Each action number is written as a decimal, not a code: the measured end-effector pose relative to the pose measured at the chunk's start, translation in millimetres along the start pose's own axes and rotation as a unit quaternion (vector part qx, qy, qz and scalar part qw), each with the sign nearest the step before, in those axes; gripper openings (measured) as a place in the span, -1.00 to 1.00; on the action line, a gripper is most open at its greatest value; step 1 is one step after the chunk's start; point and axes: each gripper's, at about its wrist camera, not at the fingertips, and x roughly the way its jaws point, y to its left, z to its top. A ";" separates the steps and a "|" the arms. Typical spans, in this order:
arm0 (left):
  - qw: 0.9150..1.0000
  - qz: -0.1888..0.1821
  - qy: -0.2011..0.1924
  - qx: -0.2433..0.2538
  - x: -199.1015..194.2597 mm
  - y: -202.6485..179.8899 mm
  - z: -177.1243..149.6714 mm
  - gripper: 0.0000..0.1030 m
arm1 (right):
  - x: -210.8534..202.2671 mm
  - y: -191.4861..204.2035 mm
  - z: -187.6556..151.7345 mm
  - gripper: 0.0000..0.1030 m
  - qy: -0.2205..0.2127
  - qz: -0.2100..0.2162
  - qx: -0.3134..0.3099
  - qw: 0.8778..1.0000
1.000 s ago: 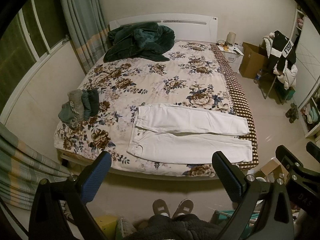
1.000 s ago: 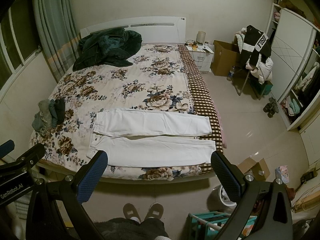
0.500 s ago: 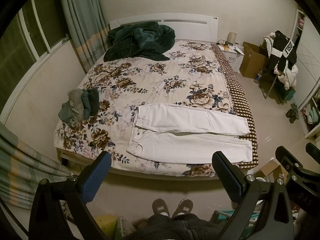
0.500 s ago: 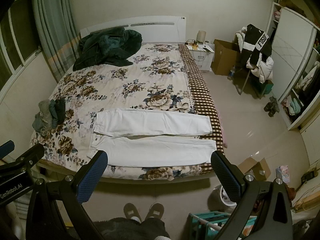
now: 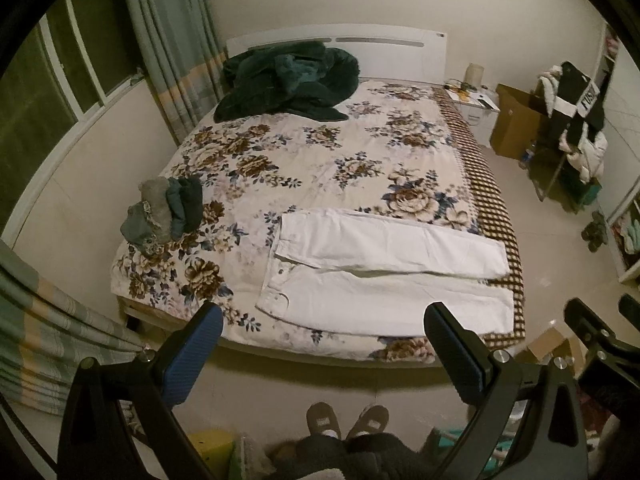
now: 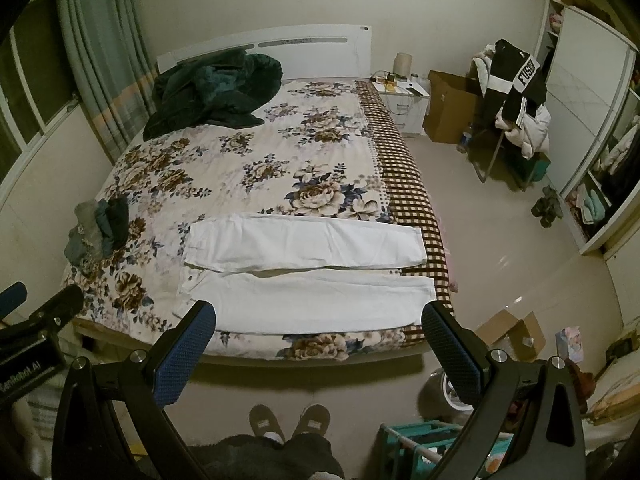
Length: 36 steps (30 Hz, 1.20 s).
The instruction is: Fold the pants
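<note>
White pants (image 5: 384, 268) lie flat on the near part of the floral bed (image 5: 320, 160), waist to the left, both legs stretched to the right. They also show in the right wrist view (image 6: 308, 268). My left gripper (image 5: 324, 344) is open and empty, held high above the floor in front of the bed. My right gripper (image 6: 320, 344) is open and empty too, at about the same height and well short of the pants.
A pile of folded grey and green clothes (image 5: 164, 212) sits at the bed's left edge. A dark green blanket (image 5: 284, 80) lies by the headboard. A clothes-draped chair (image 6: 516, 108), cardboard boxes (image 6: 448, 108) and a wardrobe (image 6: 592, 120) stand right. My slippered feet (image 6: 288, 420) are below.
Both views have shifted only slightly; the grippers stay open and the pants have not moved.
</note>
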 end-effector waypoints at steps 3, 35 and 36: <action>1.000 0.017 0.001 -0.007 24.1 -3.8 12.6 1.00 | 24.5 -7.5 6.2 1.00 0.002 -0.006 0.010 1.000; 0.938 0.073 0.303 -0.149 536.0 4.8 172.7 1.00 | 647.9 -176.0 169.1 1.00 0.250 -0.042 0.265 0.930; 0.930 0.072 0.321 -0.166 562.7 8.1 172.3 1.00 | 671.6 -183.3 167.9 1.00 0.260 -0.048 0.283 0.922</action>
